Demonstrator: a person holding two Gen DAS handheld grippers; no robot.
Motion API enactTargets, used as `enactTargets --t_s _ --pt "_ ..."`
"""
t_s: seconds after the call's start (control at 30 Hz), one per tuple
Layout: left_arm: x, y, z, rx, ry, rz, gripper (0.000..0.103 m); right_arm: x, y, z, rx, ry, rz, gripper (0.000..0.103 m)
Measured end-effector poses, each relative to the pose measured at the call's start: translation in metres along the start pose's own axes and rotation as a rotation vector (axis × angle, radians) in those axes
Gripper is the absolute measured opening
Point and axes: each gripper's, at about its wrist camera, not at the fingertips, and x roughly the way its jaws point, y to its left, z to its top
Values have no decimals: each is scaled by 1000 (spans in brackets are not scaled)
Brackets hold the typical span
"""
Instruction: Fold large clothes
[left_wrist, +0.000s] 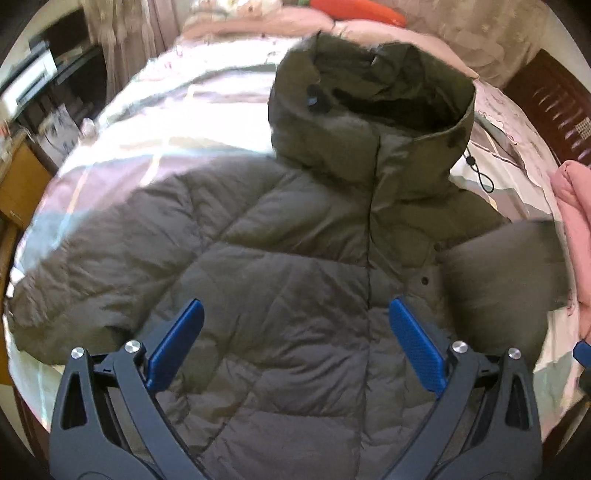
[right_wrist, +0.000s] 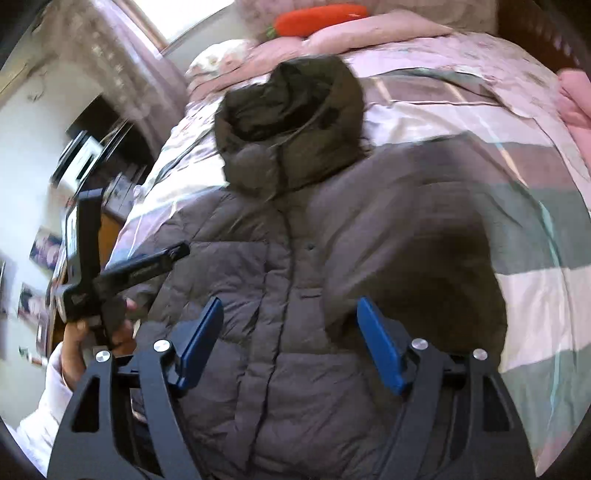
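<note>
orange carrot plush (right_wrist: 321, 18) on pink quilt (right_wrist: 388, 27).

The left wrist camera looks steeply down past its own gripper's blue pads (left_wrist: 417, 343) onto the puffer jacket (left_wrist: 280, 236) spread on the bed (left_wrist: 122, 122), hood far, close above the chest. The right wrist camera looks down from slightly farther, it seems, given motion blur, and tilted. Both share the jacket's hood (right_wrist: 291, 110), the front placket and an orange plush carrot (right_wrist: 321, 18).
</note>
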Motion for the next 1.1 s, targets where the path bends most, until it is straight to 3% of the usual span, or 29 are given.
enactTargets --t_s 0.1,0.13,0.23,0.33,0.37,0.4,0.43,0.47,0.53,0.57,0.6,0.63,0.67,0.7,0.73,0.8,0.87,0.93,1.03,1.07,1.1 --pt "17 -4 -2 -20 66 -45 101 -7 -40 11 209 -44 105 85" --pt "20 -7 -3 -23 79 -54 101 -9 -48 12 246 -70 65 91" --pt "32 -25 -9 -6 132 -89 101 14 -60 24 283 -118 -138 94" --pt "34 -40 -15 10 157 -116 101 54 -59 29 267 -60 -152 92" --pt "33 -44 -16 15 156 -123 101 65 -56 29 256 -54 -146 86" --pt "32 -47 -16 20 155 -125 101 75 -53 31 245 -47 -143 52" --pt "30 -48 -16 26 148 -114 101 85 -39 30 223 -13 -120 31" --pt "27 -47 -15 28 134 -79 101 92 -24 25 205 12 -39 23" --pt "20 -37 -11 12 88 37 101 97 18 23 113 60 204 22" --pt "17 -28 -8 -7 68 98 101 91 42 22 37 80 274 22" --pt "15 -16 -5 -38 56 142 101 84 57 20 -16 76 287 24" --pt "14 -6 -2 -74 52 155 101 70 74 17 -79 44 269 38" --pt "14 3 0 -109 54 149 101 60 79 14 -97 9 232 55" --pt "15 12 1 -149 63 114 101 51 79 14 -91 -36 169 93" --pt "16 17 1 -173 76 81 101 43 75 14 -69 -78 88 102" --pt "24 18 -3 -197 133 -15 101 45 52 18 7 -45 -39 102" --pt "37 5 -8 -162 198 -65 101 54 12 17 207 19 -155 102" --pt "54 -12 -17 -95 289 -78 101 62 -27 10 388 88 -204 102" --pt "77 -37 -35 -2 406 -31 100 71 -75 -4 600 133 -187 102" --pt "84 -45 -40 15 424 -50 96 72 -86 -4 629 125 -191 102" --pt "90 -50 -43 21 435 -77 69 68 -89 -5 649 110 -199 102"
